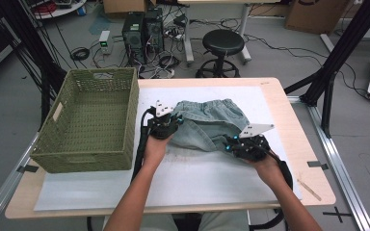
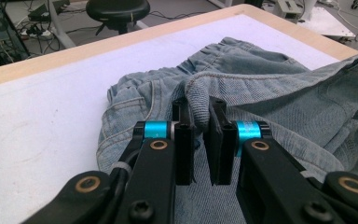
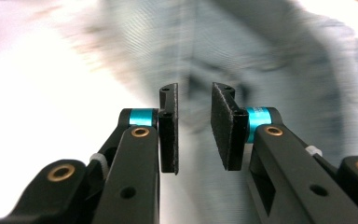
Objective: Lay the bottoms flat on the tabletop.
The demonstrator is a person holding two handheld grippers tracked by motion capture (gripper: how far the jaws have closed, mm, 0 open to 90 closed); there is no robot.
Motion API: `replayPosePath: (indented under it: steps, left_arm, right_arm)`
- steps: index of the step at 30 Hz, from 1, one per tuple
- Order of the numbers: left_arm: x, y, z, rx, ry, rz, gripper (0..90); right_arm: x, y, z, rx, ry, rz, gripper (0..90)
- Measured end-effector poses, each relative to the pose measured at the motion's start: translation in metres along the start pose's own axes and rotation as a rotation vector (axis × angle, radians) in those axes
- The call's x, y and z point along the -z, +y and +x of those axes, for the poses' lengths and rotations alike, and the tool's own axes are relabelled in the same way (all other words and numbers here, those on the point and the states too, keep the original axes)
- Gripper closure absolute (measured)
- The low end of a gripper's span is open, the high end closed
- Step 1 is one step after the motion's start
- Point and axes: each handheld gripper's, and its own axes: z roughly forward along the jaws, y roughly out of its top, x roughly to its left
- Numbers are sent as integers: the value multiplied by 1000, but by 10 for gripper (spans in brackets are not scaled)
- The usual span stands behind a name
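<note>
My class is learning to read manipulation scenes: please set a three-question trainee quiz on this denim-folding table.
1. True or false: the left tool pinches a fold of the light-blue denim shorts.
2. Where does the green woven basket stand: A left of the shorts, B right of them, C on them?
3. What lies inside the basket?

Key: 1 true. 2 A. 3 nothing; its bottom is bare.

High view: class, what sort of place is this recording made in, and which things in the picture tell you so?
Most likely a lab or workshop set up for recording. Computer towers stand on the floor among loose cables, a black frame stands beside the table, and a stool stands behind it.
</note>
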Motion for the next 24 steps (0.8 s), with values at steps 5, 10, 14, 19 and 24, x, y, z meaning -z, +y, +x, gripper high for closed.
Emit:
replayPosePath:
  steps: [5,10,14,19,24]
  left_arm:
    - [2,4,1,3,13,-5,822]
    - [6,6,3,2,29,-33,823]
    - [8,6,5,4,31,-31,823]
    - [6,5,4,8,29,-25,824]
    - [9,6,4,0,27,-24,823]
  right_arm:
    - [-20,-10,18,36,48,88,735]
    - [-44,-11,10,0,-101,180,670]
    - [-55,-8,-1,-7,-149,229,669]
    - [-57,-5,-4,16,-111,256,832]
    - [-47,0,0,21,13,305,869]
